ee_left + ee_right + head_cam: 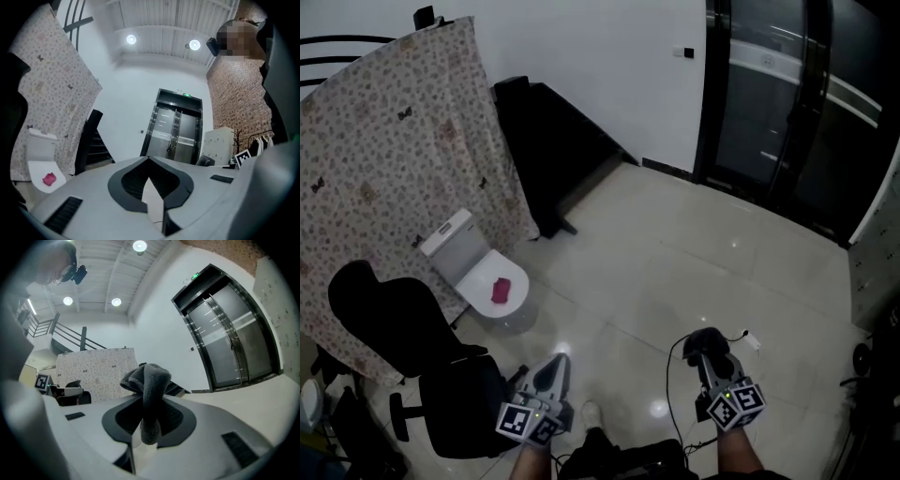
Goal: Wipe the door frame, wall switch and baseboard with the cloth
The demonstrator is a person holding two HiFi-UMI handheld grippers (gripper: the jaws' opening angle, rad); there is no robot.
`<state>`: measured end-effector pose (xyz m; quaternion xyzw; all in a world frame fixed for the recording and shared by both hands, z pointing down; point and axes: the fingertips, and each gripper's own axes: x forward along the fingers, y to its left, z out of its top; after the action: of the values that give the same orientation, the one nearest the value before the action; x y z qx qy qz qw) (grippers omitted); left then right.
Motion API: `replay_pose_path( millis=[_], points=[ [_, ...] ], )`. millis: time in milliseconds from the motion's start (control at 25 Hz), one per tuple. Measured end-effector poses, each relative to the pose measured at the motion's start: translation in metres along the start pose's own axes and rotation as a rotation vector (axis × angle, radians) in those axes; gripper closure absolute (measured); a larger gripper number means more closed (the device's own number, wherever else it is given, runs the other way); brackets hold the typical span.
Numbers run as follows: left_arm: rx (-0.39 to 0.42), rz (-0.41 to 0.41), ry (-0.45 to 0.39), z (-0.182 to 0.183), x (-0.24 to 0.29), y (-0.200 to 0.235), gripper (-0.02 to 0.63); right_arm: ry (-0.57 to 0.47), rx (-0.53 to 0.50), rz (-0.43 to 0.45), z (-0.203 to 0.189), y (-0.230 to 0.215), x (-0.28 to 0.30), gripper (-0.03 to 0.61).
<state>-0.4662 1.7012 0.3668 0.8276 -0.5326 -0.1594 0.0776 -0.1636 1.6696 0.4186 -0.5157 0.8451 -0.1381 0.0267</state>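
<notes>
The grey cloth point(149, 380) is gripped between the fingers point(180, 420) of the right gripper point(706, 340), held low over the tiled floor point(675, 253). The left gripper point(554, 369) is held alongside, fingers closed on nothing. The door frame point(710, 94) is seen well ahead.

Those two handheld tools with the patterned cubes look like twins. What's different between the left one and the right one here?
The right gripper has its jaws clamped on a dark grey cloth, which bunches above them. The left gripper has its jaws closed together on nothing. From the head view, the right gripper's tip looks dark under the cloth, while the left gripper's tip is bare pale grey. Both carry a marker cube and are held over the tiled floor.
</notes>
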Motion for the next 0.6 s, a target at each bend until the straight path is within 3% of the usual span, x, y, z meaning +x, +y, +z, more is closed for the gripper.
replay_pose_path(
  millis=[320,480,600],
  points=[
    [-0.015,-0.098,-0.022,0.039,0.127,0.121,0.621,-0.117,0.007,-0.123,0.051,-0.002,0.125,0.506],
    [-0.073,-0.089,-0.026,0.036,0.178,0.168,0.621,-0.112,0.010,-0.178,0.058,-0.020,0.172,0.505],
    [-0.088,-0.102,0.015,0.017,0.224,0.186,0.621,-0.126,0.042,-0.226,0.060,-0.059,0.200,0.505]
  ],
)
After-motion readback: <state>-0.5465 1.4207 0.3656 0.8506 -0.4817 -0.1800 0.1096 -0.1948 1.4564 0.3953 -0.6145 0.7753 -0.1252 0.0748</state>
